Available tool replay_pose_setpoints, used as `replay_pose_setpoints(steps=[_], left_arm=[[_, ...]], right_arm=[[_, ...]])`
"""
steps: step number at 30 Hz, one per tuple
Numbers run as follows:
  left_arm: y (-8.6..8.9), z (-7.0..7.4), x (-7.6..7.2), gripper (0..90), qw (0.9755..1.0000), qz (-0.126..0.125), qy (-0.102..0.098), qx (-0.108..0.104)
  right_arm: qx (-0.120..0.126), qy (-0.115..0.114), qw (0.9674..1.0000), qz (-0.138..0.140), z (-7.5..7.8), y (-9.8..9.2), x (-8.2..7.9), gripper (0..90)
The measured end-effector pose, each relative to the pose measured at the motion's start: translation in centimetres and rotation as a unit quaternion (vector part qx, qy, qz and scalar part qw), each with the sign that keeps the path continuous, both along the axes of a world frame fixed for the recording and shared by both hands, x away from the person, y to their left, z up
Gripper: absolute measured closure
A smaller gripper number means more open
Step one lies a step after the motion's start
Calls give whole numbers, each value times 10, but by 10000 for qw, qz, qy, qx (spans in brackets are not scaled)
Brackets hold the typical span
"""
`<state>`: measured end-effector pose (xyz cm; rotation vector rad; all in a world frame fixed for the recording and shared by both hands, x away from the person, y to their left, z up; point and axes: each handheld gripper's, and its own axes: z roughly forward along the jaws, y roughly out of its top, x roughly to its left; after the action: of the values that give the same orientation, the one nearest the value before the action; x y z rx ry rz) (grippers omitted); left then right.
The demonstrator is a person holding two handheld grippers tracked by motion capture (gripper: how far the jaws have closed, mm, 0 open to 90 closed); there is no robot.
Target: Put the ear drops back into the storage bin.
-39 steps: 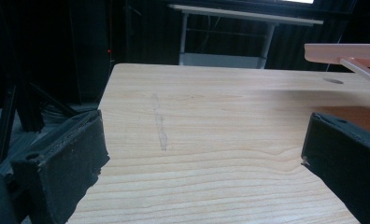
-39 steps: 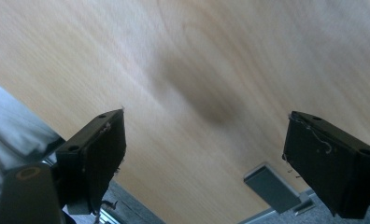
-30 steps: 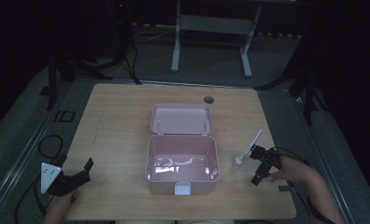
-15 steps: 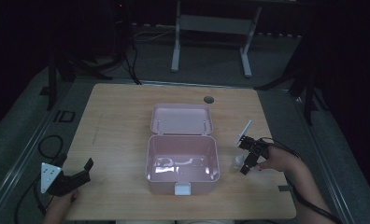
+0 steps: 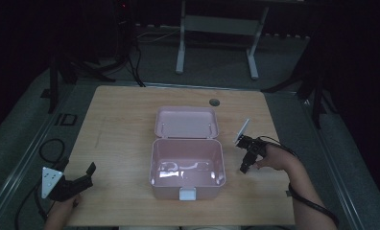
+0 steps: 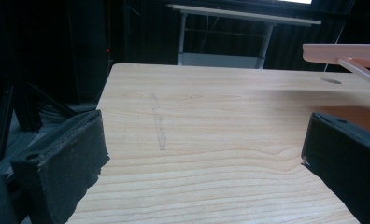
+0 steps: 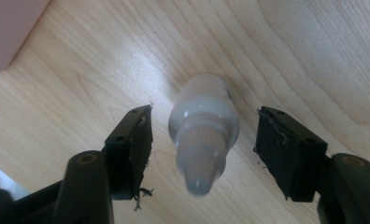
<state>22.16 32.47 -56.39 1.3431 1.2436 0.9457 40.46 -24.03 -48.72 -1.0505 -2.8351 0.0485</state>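
Observation:
A small white dropper bottle (image 7: 203, 140) stands upright on the wooden table (image 5: 121, 120), its ribbed cap pointing up at the camera in the right gripper view. My right gripper (image 7: 204, 117) is open and hangs over the bottle, one jaw on each side, neither touching it. In the high view the right gripper (image 5: 245, 164) sits just right of the open pink box (image 5: 217, 155) and covers the bottle. My left gripper (image 5: 86, 176) rests open near the table's front left corner, nothing between its jaws (image 6: 202, 140).
The pink box's lid (image 5: 186, 122) lies back toward the far side; its edge (image 6: 346, 50) shows in the left gripper view. A white latch (image 5: 187, 193) is on the box front. A round cable hole (image 5: 214, 102) marks the table's far edge.
My right gripper has moved left toward the box and tipped down over the bottle. The left gripper has stayed put.

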Motion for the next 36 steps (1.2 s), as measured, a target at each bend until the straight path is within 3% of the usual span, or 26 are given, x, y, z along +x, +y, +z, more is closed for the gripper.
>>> replay_pose_setpoints(steps=[14, 23, 27, 31, 36], left_arm=[[0, 0, 0, 4, 10000, 15, 3, 2], [0, 0, 0, 4, 10000, 13, 9, -7], [0, 0, 0, 4, 10000, 15, 6, -7], [0, 0, 0, 4, 10000, 17, 11, -8], [0, 0, 0, 4, 10000, 16, 13, -7]], right_arm=[[6, 13, 9999, 166, -9, 2, 2, 540], [-64, -326, 9979, 555, -1, 6, -3, 593], [52, -418, 9965, 721, 6, 6, -7, 593], [-21, -386, 9927, 1138, 8, 7, -15, 593], [-130, -285, 9827, 1826, 6, 9, -26, 593]])
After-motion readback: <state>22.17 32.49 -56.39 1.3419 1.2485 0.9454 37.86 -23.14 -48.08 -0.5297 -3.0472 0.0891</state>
